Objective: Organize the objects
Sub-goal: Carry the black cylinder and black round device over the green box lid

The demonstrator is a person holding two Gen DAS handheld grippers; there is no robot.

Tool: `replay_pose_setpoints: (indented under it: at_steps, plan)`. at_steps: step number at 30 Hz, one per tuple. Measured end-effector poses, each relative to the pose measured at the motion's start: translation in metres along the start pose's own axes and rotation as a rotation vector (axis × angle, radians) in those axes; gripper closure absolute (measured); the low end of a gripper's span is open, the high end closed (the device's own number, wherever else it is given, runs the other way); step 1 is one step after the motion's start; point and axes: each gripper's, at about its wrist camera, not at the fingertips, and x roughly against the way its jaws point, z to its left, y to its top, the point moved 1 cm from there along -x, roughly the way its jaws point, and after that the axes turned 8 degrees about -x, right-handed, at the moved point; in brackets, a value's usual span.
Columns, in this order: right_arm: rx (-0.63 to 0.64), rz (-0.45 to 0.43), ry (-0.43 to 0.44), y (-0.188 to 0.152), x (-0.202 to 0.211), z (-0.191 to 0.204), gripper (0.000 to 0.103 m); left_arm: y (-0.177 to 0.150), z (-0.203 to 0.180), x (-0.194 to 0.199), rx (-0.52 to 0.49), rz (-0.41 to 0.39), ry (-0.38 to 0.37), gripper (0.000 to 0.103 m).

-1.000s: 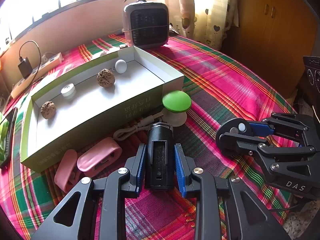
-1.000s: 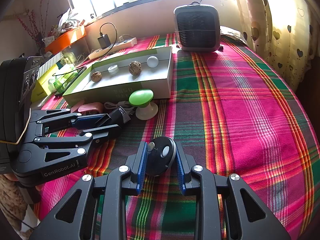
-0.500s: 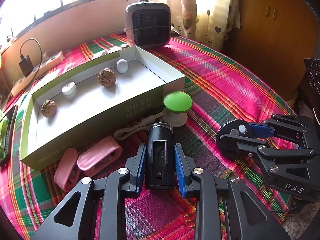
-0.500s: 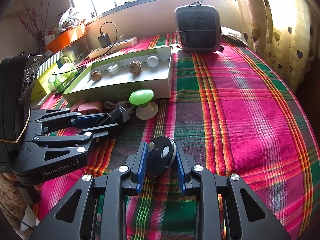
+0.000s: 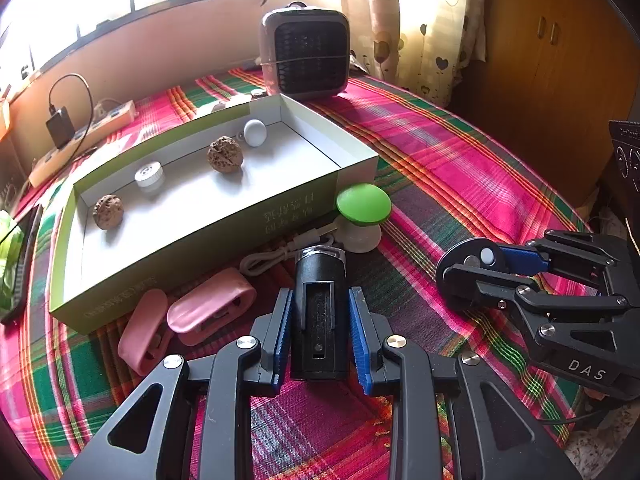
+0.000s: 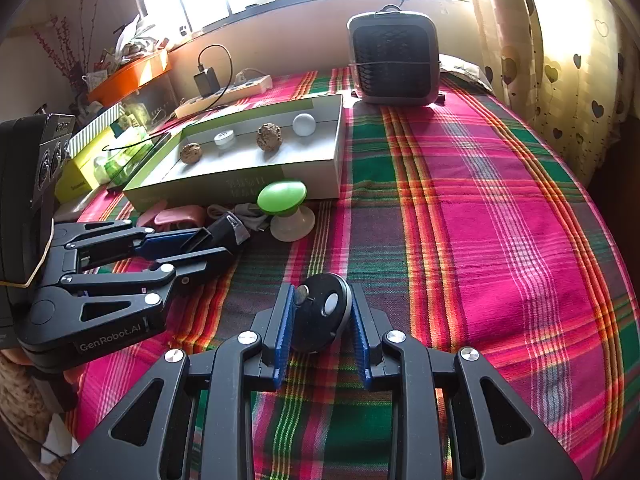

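My left gripper [image 5: 320, 320] is shut on a black box-shaped device [image 5: 319, 312], held low over the plaid cloth in front of the green-and-white open box [image 5: 208, 236]. My right gripper [image 6: 320, 320] is shut on a round black disc with a white button [image 6: 320, 316]; it shows at the right of the left wrist view [image 5: 472, 264]. The box holds two walnuts [image 5: 225, 154], a white cap [image 5: 149, 175] and a white ball [image 5: 255, 133]. Two pink clips [image 5: 210, 306], a white cable [image 5: 268, 258] and a green-topped mushroom-shaped object [image 5: 363, 216] lie by the box's near side.
A grey fan heater [image 5: 305, 54] stands behind the box. A power strip with a charger [image 5: 76, 132] lies at the back left. A phone [image 5: 20, 256] sits at the left edge. Curtains and a wooden cabinet [image 5: 552, 60] are to the right. Open cloth spreads to the right [image 6: 500, 200].
Both grippers have risen and drawn back very slightly with their objects. Nothing was let go or taken hold of.
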Motion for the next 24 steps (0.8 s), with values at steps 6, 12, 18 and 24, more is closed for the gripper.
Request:
replay_pose_setpoints:
  at_steps: [6, 12, 18, 24]
  plan:
    - [0.009, -0.008, -0.002, 0.002, 0.003, 0.001, 0.075, 0.000, 0.004, 0.007, 0.017, -0.012, 0.004, 0.078]
    - [0.015, -0.016, 0.001, 0.007, 0.005, 0.004, 0.075, 0.000, 0.013, 0.015, 0.040, -0.028, 0.021, 0.078]
    - [0.033, -0.027, 0.003, 0.014, 0.008, 0.011, 0.075, 0.006, 0.022, 0.024, 0.062, -0.050, 0.035, 0.078]
    - [0.044, -0.041, 0.015, 0.028, 0.010, 0.016, 0.075, 0.012, 0.029, 0.030, 0.069, -0.056, 0.053, 0.078]
